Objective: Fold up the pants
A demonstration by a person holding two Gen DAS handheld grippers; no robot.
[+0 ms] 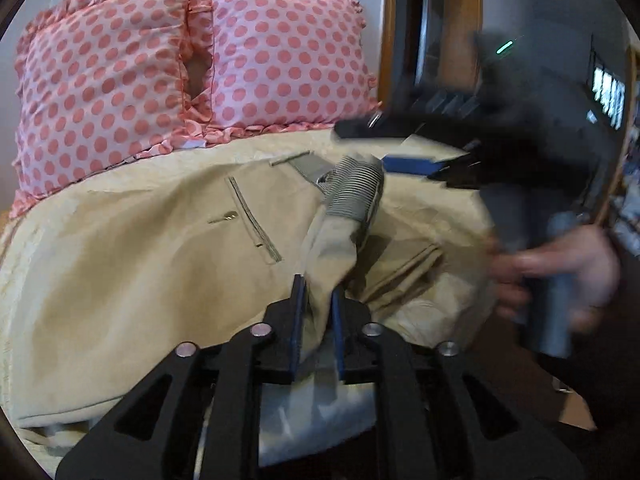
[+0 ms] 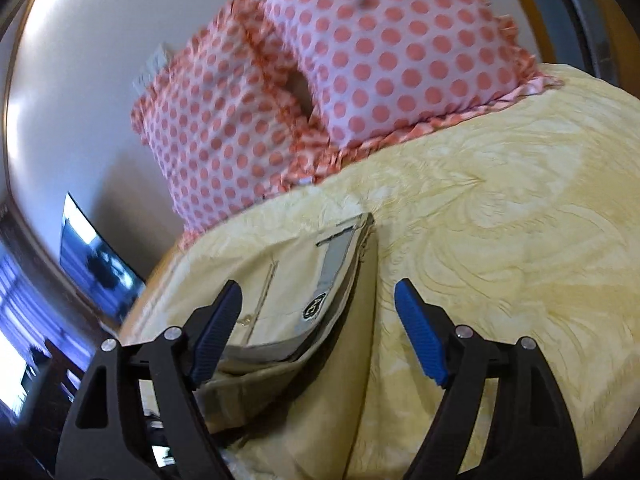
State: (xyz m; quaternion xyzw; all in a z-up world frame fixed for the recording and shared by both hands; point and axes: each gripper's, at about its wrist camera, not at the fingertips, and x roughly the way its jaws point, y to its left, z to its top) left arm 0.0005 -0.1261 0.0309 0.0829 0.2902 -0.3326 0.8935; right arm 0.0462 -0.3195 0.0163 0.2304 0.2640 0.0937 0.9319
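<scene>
Beige pants (image 1: 132, 280) with a grey ribbed waistband (image 1: 354, 190) lie on the bed. My left gripper (image 1: 318, 300) is shut on a fold of the pants fabric and lifts it. In the left wrist view my right gripper (image 1: 404, 148) hovers blurred over the waistband, held by a hand (image 1: 560, 276). In the right wrist view the right gripper (image 2: 318, 304) is open, its blue pads (image 2: 420, 332) spread wide just above the pants (image 2: 280, 300) near the waistband (image 2: 336, 264).
A yellow patterned bedspread (image 2: 500, 240) covers the bed. Two pink polka-dot pillows (image 1: 120, 80) (image 2: 400, 48) lean against the wall at the head. A wooden door frame (image 1: 388, 40) stands right of them.
</scene>
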